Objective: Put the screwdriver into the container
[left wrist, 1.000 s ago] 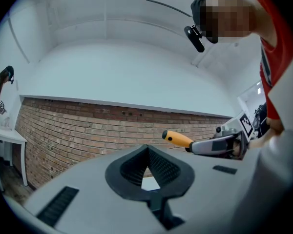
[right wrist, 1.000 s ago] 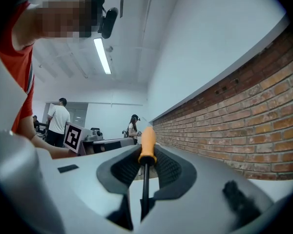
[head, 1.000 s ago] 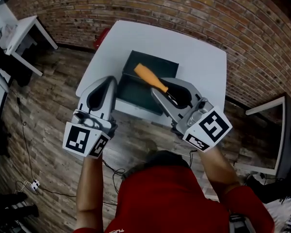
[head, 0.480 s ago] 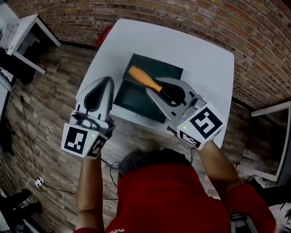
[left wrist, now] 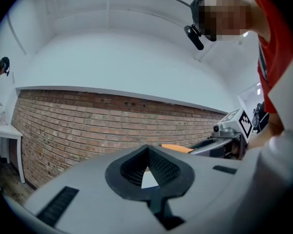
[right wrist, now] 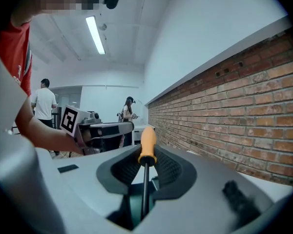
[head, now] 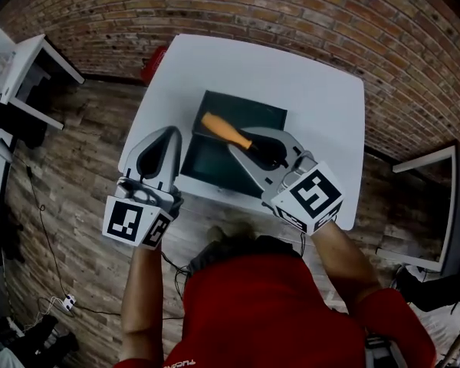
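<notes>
A dark green open container stands on the white table. The screwdriver, with an orange handle and a dark shaft, hangs level over the container's inside. My right gripper is shut on its shaft, and the handle sticks out past the fingertips. In the right gripper view the handle and the shaft run straight between the pads. My left gripper hovers at the container's left side with its tips together and nothing in them; the left gripper view shows its tips meeting.
A brick wall runs behind the table. A red object lies on the floor at the table's far left corner. White side tables stand to the left and a table frame to the right. Two people stand in the distance.
My right gripper has come down and nearer the container with the screwdriver, so the orange handle now hangs lower over it. My left gripper has sunk a little beside the container.
</notes>
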The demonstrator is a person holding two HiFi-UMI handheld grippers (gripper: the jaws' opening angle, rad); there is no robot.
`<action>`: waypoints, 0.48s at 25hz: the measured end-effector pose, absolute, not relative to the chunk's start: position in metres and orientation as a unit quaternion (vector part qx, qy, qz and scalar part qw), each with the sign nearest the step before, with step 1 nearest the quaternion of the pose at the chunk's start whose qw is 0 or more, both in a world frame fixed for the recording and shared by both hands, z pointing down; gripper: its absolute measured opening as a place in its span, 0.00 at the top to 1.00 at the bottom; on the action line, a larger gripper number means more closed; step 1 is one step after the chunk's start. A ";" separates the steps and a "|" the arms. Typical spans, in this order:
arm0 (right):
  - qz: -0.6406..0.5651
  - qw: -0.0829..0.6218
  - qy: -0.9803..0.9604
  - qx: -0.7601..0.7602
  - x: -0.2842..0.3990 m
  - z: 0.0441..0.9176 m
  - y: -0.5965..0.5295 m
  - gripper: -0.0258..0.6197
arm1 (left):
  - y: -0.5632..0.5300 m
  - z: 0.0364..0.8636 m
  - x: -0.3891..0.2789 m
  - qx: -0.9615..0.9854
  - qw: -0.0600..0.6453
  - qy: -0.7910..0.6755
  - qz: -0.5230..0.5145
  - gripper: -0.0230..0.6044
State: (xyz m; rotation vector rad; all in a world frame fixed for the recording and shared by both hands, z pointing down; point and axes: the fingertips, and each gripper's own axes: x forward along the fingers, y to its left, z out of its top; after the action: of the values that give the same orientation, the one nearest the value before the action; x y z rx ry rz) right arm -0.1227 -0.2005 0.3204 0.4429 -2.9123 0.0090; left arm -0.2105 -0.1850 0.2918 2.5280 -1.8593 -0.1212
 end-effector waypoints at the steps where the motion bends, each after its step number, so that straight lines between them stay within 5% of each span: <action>1: 0.002 0.101 -0.983 0.153 -0.123 0.322 -0.201 0.82 | -0.186 0.294 -0.211 0.807 0.002 -0.589 -0.038 0.94; 12: 0.006 0.137 -0.976 0.167 -0.129 0.351 -0.201 0.82 | -0.190 0.316 -0.213 0.820 0.017 -0.571 -0.029 0.94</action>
State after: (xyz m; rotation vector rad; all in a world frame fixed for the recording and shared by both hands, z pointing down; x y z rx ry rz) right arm -0.1292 -0.2012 0.3513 0.4824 -2.8260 0.0180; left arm -0.2130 -0.1902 0.3161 2.5501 -1.7753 -0.0915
